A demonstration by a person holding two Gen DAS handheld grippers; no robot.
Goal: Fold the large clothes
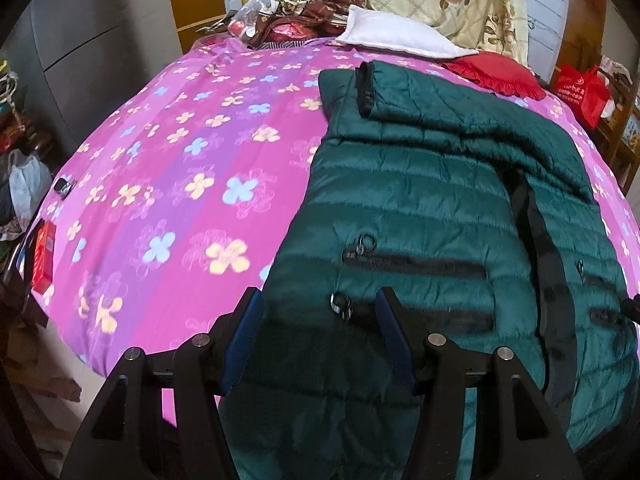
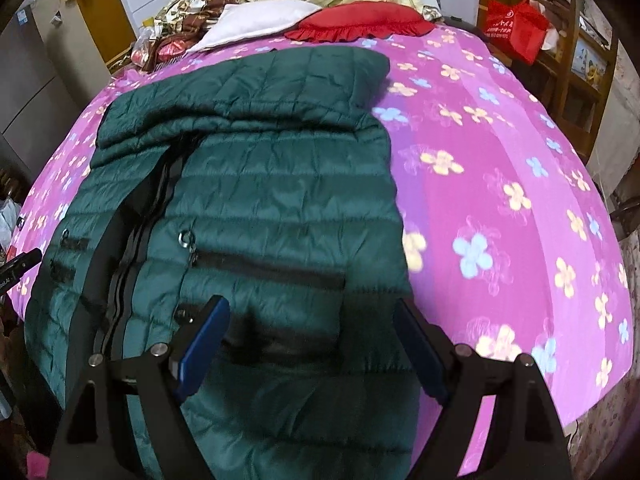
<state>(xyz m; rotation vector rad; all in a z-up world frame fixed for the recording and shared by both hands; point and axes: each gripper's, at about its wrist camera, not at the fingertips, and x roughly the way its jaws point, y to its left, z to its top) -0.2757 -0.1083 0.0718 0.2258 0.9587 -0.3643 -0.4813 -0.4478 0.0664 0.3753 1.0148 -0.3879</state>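
On the pink flowered bedsheet [image 1: 168, 168] lies my dark green quilted puffer jacket [image 1: 420, 208], sleeves folded in; my left gripper [image 1: 318, 312] and right gripper [image 2: 310, 322] both gape wide over its hem, gripping nothing.

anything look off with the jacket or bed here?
Mostly tidy. The green jacket lies flat on the pink floral sheet, but its front zipper is undone and gaping, and one sleeve is folded across the chest. Loose bedding and clutter are heaped at the head of the bed.
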